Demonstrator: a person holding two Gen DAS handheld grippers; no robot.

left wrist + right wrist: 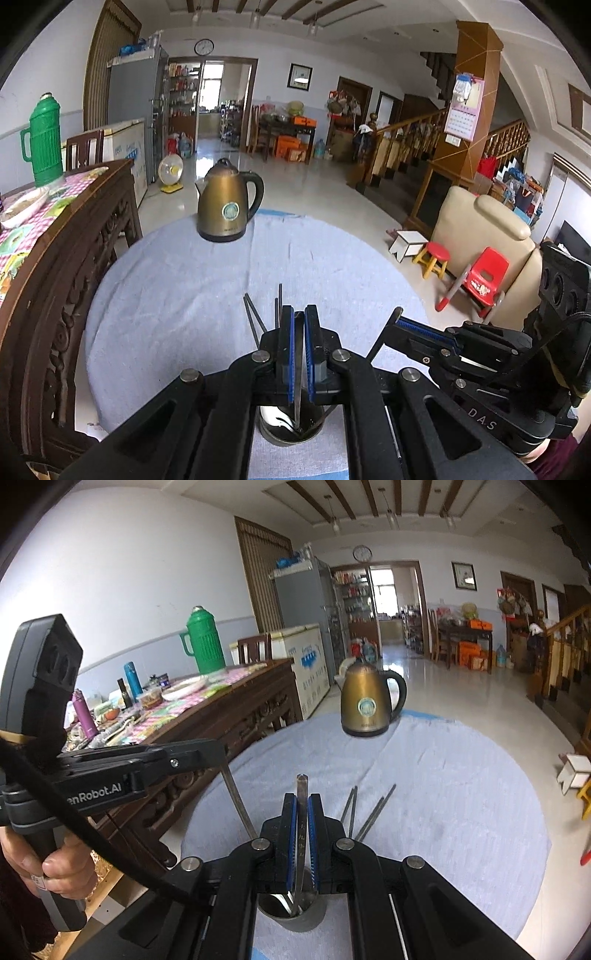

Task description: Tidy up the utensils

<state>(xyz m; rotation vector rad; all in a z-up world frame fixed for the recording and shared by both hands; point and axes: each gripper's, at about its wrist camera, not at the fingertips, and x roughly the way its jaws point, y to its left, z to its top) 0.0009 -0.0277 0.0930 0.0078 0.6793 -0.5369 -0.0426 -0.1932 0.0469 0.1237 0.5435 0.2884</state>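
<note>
My left gripper (299, 311) is shut on a thin metal utensil (298, 373), seen edge-on, whose lower end sits in a steel cup (291, 430) just below the jaws. My right gripper (302, 798) is shut on a flat steel handle (301, 823) with engraved characters that also runs down into the cup (291, 914). Each gripper shows in the other's view: the right gripper (398, 316) and the left gripper (221, 751), both with a slanted utensil. Several dark chopsticks (255, 321) (365, 812) lie loose on the cloth beyond the cup.
A bronze electric kettle (225, 206) (365, 705) stands at the far side of the round table with a pale blue cloth (166, 277) (461, 794). A carved wooden sideboard (62, 258) (236, 709) crowded with a green thermos and bottles stands close on the left.
</note>
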